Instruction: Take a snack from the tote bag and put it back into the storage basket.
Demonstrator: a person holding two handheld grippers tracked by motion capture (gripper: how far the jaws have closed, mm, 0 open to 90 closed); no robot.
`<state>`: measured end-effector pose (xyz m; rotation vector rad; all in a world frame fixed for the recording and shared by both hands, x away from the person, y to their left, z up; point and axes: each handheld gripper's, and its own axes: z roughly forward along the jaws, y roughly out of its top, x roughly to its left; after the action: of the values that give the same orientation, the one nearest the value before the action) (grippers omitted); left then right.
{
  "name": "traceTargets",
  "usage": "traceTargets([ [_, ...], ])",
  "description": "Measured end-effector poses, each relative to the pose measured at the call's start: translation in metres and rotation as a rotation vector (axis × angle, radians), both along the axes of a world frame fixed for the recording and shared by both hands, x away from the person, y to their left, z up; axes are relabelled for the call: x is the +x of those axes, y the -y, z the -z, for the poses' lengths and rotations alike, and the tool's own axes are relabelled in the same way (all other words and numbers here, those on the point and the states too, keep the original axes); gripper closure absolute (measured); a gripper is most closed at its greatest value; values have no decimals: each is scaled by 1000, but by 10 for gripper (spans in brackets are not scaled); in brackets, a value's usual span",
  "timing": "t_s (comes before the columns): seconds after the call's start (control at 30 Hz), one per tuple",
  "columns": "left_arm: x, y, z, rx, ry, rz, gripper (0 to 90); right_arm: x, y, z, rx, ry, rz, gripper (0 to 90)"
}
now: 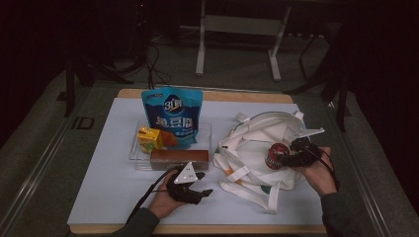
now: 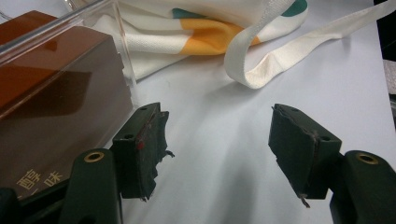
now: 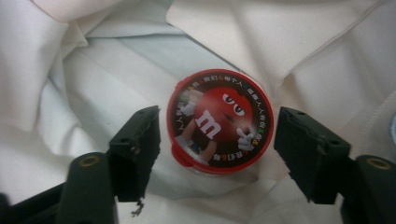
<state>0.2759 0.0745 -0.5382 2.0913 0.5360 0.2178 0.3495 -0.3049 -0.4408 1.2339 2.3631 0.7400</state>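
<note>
A white cloth tote bag (image 1: 257, 143) lies open on the right half of the white table. Inside it rests a small round red candy tub (image 1: 276, 156), its lid (image 3: 219, 121) printed with a red cartoon character. My right gripper (image 1: 291, 157) reaches into the bag from the right. Its jaws stand open on either side of the tub (image 3: 217, 144), with a gap at each pad. My left gripper (image 1: 197, 190) rests low near the front edge, open and holding nothing (image 2: 217, 144), just right of a brown box (image 2: 51, 102).
A clear tray (image 1: 136, 158) left of the bag holds a blue snack pouch (image 1: 173, 116), a yellow carton (image 1: 149, 138) and the brown box (image 1: 178, 159). A bag strap (image 2: 280, 56) loops on the table ahead of the left gripper. Dark floor and a metal stand lie beyond.
</note>
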Motion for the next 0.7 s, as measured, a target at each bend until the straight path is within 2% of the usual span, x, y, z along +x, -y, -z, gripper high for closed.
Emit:
traceTargets([
  [0.13,0,0,0,-1,-1,0,354,8,0,6,-8,-26,14,200],
  [0.23,0,0,0,0,-1,1,355,10,0,10,-1,-43,14,181],
  [0.43,0,0,0,-1,-1,1,354,17,-3,18,-1,-76,8,182],
  [0.57,0,0,0,-1,-2,1,354,22,-7,22,-19,-97,8,191],
  [0.7,0,0,0,-1,-2,2,354,24,-9,25,-28,-103,6,194],
])
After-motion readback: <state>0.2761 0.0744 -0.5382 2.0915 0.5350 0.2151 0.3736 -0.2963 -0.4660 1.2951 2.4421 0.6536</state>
